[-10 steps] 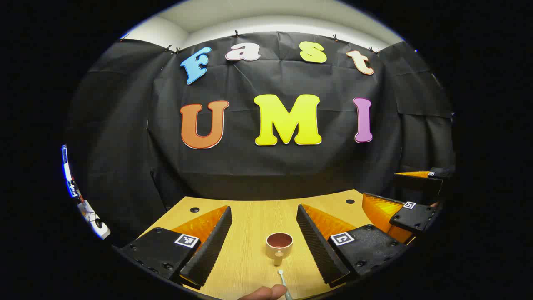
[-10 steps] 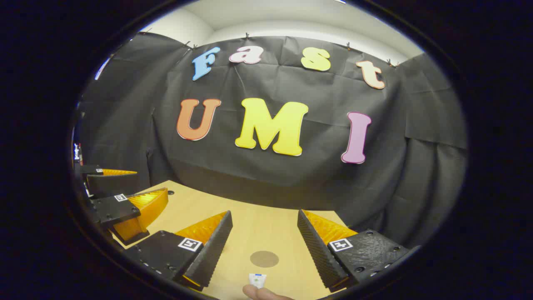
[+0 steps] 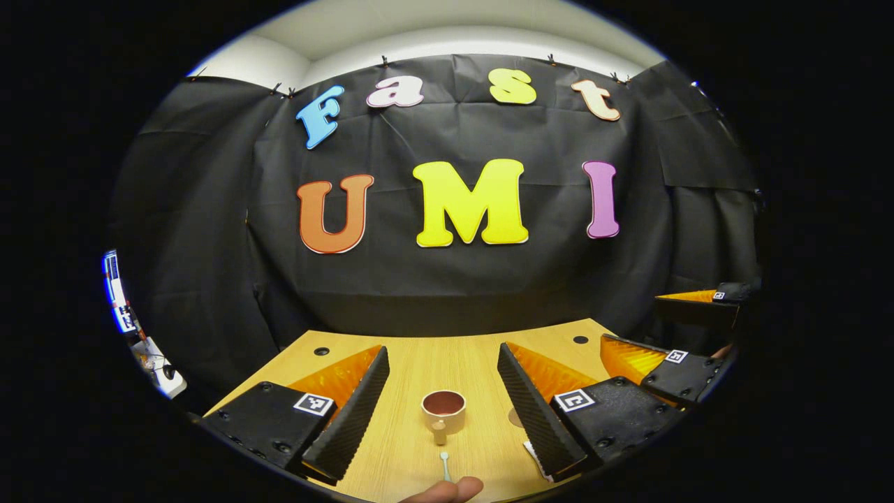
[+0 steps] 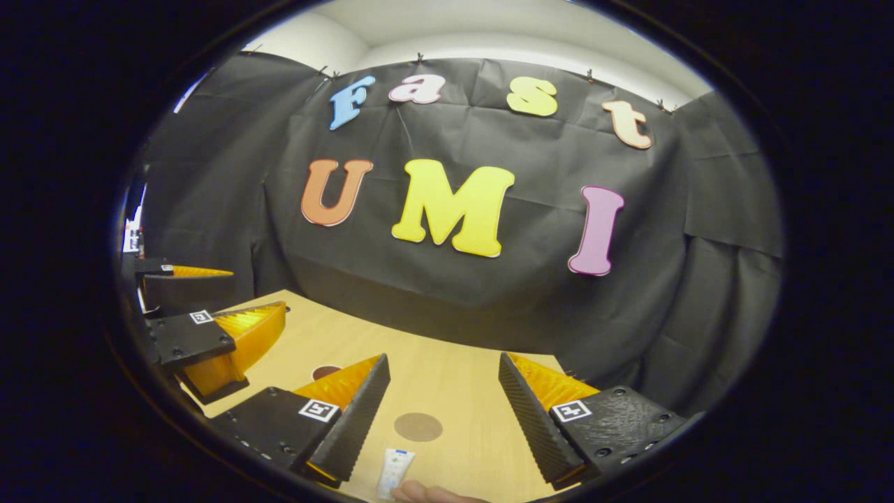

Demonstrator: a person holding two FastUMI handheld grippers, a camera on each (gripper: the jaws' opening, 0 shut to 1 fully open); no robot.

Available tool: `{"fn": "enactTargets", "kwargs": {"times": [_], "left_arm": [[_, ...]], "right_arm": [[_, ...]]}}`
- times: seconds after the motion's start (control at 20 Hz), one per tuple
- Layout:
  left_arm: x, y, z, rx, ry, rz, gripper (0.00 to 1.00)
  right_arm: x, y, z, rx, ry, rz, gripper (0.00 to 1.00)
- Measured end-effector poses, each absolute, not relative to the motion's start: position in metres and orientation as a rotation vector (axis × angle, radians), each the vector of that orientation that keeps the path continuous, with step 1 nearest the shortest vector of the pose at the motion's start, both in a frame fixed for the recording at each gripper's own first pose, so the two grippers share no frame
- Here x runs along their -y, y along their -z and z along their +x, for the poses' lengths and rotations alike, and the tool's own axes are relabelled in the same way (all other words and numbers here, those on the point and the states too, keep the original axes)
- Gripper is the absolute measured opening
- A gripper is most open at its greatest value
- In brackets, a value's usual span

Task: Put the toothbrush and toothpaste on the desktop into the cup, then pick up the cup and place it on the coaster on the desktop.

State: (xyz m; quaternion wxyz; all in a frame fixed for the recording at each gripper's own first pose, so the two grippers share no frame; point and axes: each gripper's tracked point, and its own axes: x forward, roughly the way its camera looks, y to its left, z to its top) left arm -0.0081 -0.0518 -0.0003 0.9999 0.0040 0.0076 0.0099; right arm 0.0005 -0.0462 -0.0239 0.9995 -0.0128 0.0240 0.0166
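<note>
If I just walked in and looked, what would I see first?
Probably the little cup standing on the wooden table, right between the open fingers of the left gripper, with a toothbrush lying just in front of it. In the right gripper view, a round brown coaster lies between the open fingers of the right gripper, and a toothpaste tube lies close by.

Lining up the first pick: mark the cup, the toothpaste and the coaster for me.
cup (image 3: 443, 412): left gripper view, on its front wall.
toothpaste (image 4: 394, 471): right gripper view, mid-tube.
coaster (image 4: 418, 427): right gripper view, at its centre.
</note>
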Motion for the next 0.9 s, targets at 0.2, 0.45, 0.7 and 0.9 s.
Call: {"fn": "enactTargets", "kwargs": {"times": [0.2, 0.45, 0.7, 0.9], "left_arm": [[0.061, 0.006, -0.014, -0.032, -0.026, 0.018, 0.99], [0.061, 0.015, -0.011, -0.056, -0.050, 0.008, 0.95], [0.057, 0.021, -0.004, -0.079, -0.049, 0.008, 0.95], [0.058, 0.029, 0.003, -0.102, -0.035, 0.001, 0.99]], "right_arm": [[0.053, 0.033, -0.002, -0.071, -0.054, -0.023, 0.95], [0.056, 0.045, 0.002, -0.104, -0.067, -0.025, 0.95], [0.053, 0.053, 0.008, -0.130, -0.078, -0.027, 0.95], [0.054, 0.057, 0.014, -0.148, -0.063, -0.034, 0.95]]}}
